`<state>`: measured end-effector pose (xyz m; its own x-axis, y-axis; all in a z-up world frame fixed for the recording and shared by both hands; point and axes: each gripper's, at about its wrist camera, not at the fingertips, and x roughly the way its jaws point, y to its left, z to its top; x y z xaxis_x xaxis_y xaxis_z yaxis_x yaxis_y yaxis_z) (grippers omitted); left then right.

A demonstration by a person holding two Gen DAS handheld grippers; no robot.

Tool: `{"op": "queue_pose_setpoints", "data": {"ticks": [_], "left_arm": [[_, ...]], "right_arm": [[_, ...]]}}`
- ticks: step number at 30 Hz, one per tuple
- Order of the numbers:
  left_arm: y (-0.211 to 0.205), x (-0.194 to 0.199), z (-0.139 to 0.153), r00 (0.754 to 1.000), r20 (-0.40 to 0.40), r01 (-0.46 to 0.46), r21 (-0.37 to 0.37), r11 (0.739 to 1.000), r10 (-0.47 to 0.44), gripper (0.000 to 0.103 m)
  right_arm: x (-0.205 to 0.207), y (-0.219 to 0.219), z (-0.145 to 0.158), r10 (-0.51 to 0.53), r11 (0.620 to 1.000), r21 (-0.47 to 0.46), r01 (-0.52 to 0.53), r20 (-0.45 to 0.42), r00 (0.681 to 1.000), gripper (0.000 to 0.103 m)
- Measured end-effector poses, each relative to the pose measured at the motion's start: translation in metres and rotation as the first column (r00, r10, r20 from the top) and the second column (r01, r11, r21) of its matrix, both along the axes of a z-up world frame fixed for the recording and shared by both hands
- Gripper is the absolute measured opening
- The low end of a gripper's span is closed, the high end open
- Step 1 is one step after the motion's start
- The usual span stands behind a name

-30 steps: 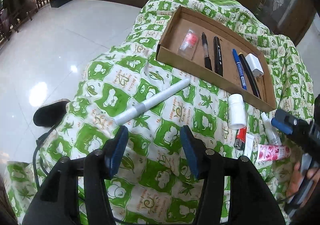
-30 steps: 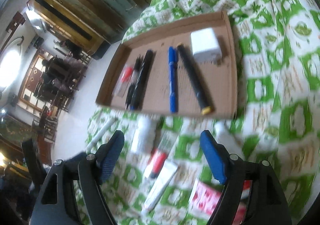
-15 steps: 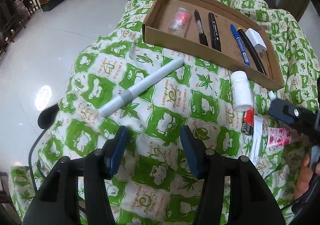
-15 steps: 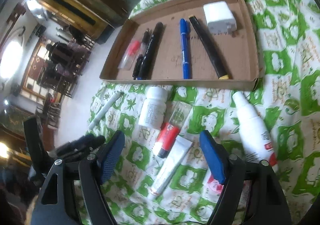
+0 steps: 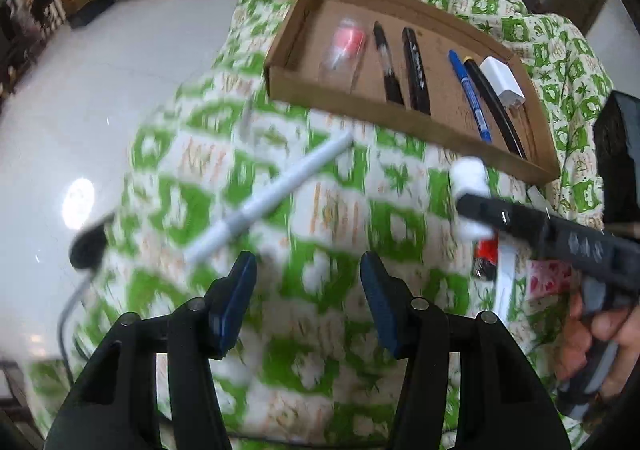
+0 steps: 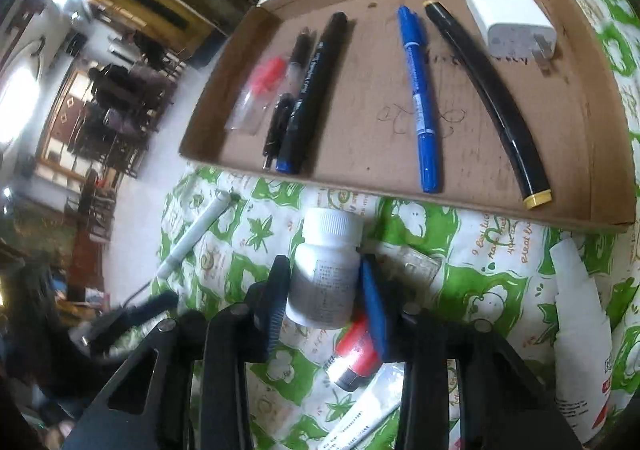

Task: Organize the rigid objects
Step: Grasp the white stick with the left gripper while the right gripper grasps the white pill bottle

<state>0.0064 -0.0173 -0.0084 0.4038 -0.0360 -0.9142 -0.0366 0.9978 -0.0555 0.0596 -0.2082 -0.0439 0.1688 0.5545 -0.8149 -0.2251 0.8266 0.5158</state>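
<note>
Right tool (image 6: 324, 290) closed on white pill bottle (image 6: 326, 270); left tool (image 5: 308, 290) open, empty. Next: lift bottle into cardboard tray (image 6: 360, 122).

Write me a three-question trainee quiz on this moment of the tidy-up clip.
1. True or false: the right tool grips the white pill bottle.
2. Which lies nearest the white charger in the cardboard tray? A) blue marker B) black pen with yellow end C) red-capped vial
3. Fill in: the left tool holds ____.

Key: 1 true; 2 B; 3 nothing, it hangs open near the white marker.
</note>
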Motion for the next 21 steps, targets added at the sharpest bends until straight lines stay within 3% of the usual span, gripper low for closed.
{"op": "queue_pose_setpoints", "data": {"ticks": [4,6,12,15,16,21], "left_arm": [[-0.009,0.027,-0.003,0.997,-0.009,0.077,0.159,0.984,-0.076,0.053],[-0.009,0.036,-0.006,0.996,-0.013,0.087,0.198,0.976,-0.086,0.053],[0.006,0.050,-0.016,0.997,-0.040,0.075,0.171,0.983,-0.069,0.049],[0.004,0.050,-0.022,0.993,-0.072,0.102,0.157,0.982,-0.092,0.023],[0.002,0.049,-0.023,0.991,-0.086,0.111,0.122,0.986,-0.101,0.015],[-0.012,0.033,-0.024,0.986,-0.125,0.105,-0.027,0.994,-0.107,0.010]], "right_arm": [[-0.010,0.001,0.002,0.026,0.999,0.027,-0.024,-0.040,0.999,0.032],[-0.016,0.000,0.000,0.042,0.999,0.032,-0.041,-0.048,0.998,0.032],[-0.017,0.003,-0.004,0.044,0.999,0.022,-0.043,-0.048,0.998,0.032],[-0.017,0.003,-0.005,0.042,0.999,0.024,-0.041,-0.050,0.998,0.032],[-0.017,0.002,-0.005,0.041,0.999,0.025,-0.040,-0.050,0.998,0.032],[-0.017,0.001,-0.006,0.037,0.999,0.031,-0.035,-0.053,0.998,0.032]]}}
